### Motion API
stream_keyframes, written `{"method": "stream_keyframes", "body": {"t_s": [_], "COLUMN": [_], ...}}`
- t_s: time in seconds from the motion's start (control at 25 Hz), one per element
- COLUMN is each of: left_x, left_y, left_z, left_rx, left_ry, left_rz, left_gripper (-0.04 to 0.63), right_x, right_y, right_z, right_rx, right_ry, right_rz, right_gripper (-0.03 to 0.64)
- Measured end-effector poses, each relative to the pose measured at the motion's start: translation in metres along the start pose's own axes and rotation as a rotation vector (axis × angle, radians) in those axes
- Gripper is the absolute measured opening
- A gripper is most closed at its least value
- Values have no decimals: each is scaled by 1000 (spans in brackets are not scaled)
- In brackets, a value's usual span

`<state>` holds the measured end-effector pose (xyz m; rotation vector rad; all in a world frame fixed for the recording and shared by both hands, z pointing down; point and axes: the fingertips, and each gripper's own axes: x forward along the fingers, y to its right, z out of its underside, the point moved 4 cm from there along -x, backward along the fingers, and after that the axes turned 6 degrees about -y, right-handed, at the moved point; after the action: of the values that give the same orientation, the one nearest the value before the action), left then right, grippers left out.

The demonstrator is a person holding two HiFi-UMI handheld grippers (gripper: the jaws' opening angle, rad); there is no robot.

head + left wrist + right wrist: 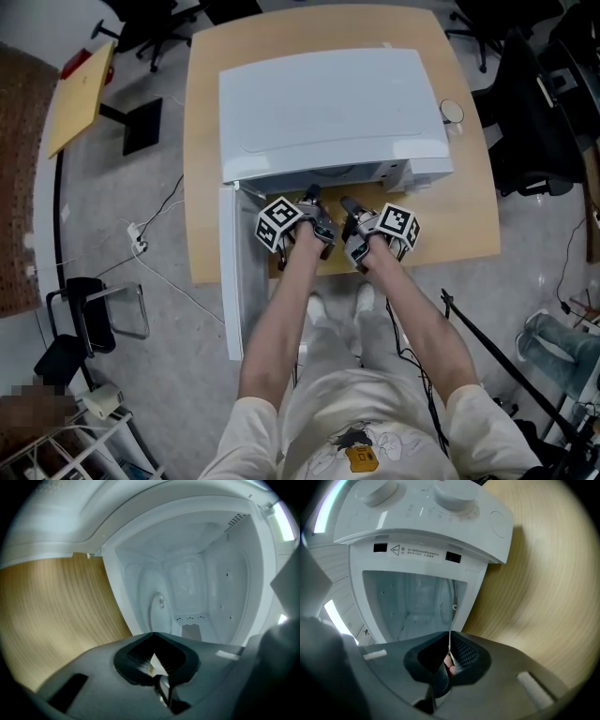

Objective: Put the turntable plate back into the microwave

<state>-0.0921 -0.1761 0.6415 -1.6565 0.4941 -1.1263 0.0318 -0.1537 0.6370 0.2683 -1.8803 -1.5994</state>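
Note:
The white microwave point(328, 103) stands on a wooden table point(469, 216) with its door point(236, 272) swung open to the left. The clear glass turntable plate point(157, 603) lies low inside the cavity, its near rim reaching out to both grippers. The microwave's top hides it in the head view. My left gripper point(313, 195) is at the cavity mouth, jaws shut point(152, 635) with the rim at their tips. My right gripper point(348, 202) is close beside it, shut point(450, 638) on the thin edge of the plate point(449, 599).
The control panel with two dials point(454, 496) sits on the microwave's right side. A small round object point(452, 111) lies on the table at the right. Office chairs point(530, 103) and cables point(150, 234) stand around the table.

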Motion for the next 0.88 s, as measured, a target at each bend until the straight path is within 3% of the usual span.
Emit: {"method": "stream_keyframes", "body": {"t_s": [0.28,0.6,0.72,0.88], "left_x": [-32,-73,-83,-88], "left_y": [12,48,58,62], "left_z": [24,51,60,75], "left_rx": [318,969,1087,1121], "left_ry": [-62,-74,-56,-57], "left_rz": [-84,-244,-269,-255], "left_gripper": [-2,-2,-2,-2], "right_x": [-9,-30,-37,-47], "right_y": [-22,-56,-65,-68], "right_z": [8,23,37,49], "right_rx": [-298,-762,-923,-995], "right_ry": [-44,-91,-109,-102], "right_rz": [86,198,246,257], "right_gripper": [8,8,8,8]}}
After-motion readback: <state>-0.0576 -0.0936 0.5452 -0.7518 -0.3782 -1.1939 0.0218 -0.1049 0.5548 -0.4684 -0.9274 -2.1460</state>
